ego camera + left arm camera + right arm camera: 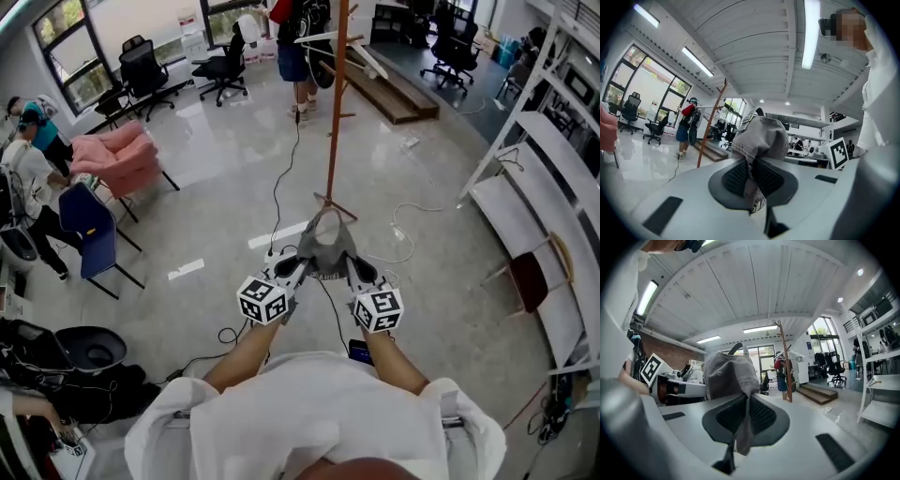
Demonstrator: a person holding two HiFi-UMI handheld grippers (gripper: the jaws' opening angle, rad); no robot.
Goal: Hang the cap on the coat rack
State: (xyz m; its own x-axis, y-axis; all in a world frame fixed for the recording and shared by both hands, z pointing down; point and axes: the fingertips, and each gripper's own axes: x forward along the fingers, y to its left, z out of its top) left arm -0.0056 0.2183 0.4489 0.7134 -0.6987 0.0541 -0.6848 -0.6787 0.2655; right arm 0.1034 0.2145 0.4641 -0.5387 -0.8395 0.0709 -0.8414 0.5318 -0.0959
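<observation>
A grey cap [324, 247] hangs between my two grippers, held out in front of me at level. My left gripper [298, 269] is shut on the cap's left edge; in the left gripper view the grey fabric [759, 140] is pinched between its dark pads [735, 178]. My right gripper [354, 270] is shut on the cap's right edge, with the cloth [729, 376] squeezed between its pads [761, 416]. The wooden coat rack [335, 103] stands on the floor just beyond the cap, its pole [711, 124] rising left of the cap in the left gripper view and its pole [786, 362] right of it in the right.
A person [298, 42] stands behind the rack near office chairs [223, 66]. A pink armchair [117, 155] and blue chair [89, 230] are at the left. White shelving [539, 206] runs along the right. Cables [281, 187] trail over the floor.
</observation>
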